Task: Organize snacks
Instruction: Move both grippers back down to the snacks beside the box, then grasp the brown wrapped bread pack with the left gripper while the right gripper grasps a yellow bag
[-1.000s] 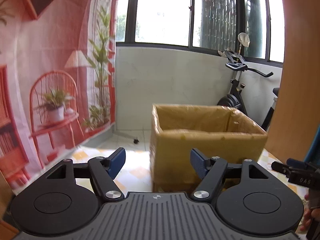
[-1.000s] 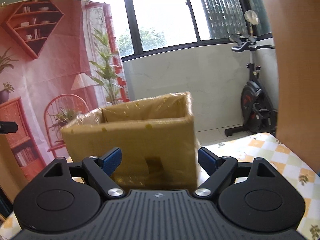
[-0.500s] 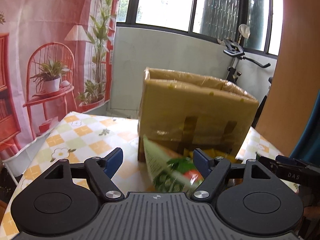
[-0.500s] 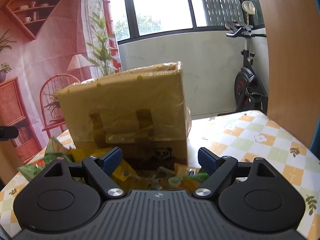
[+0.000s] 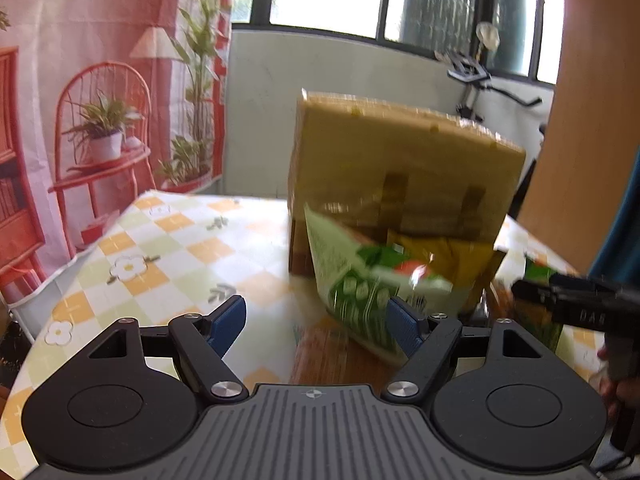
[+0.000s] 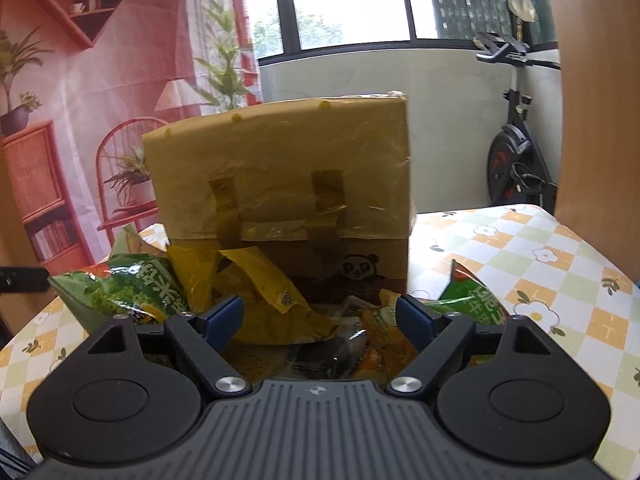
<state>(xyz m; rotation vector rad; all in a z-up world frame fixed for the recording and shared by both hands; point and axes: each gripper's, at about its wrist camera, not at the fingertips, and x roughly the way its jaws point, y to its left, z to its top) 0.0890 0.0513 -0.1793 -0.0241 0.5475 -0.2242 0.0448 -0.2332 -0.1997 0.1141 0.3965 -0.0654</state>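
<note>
A taped cardboard box [image 5: 404,176] [image 6: 280,184] stands on the checked table. Snack bags lie heaped in front of it. In the left wrist view a green-and-white bag [image 5: 360,284] leans up just beyond my left gripper [image 5: 316,322], which is open with nothing between its blue pads; its right pad sits close to the bag's edge. In the right wrist view my right gripper [image 6: 320,316] is open above the heap: a yellow bag [image 6: 264,292], a green bag [image 6: 132,288] to the left, another green bag [image 6: 472,292] to the right, small orange packets [image 6: 380,332] below.
The checked tablecloth [image 5: 168,248] runs left to the table edge. My right gripper's black body [image 5: 580,308] and a hand show at the right of the left view. A wooden panel [image 6: 600,92] stands at right, an exercise bike [image 6: 516,160] behind.
Both grippers have sunk and tilted down. The box's open top has left view, its front face now fills the middle, and the snack heap has come into sight. Jaws stay open.
</note>
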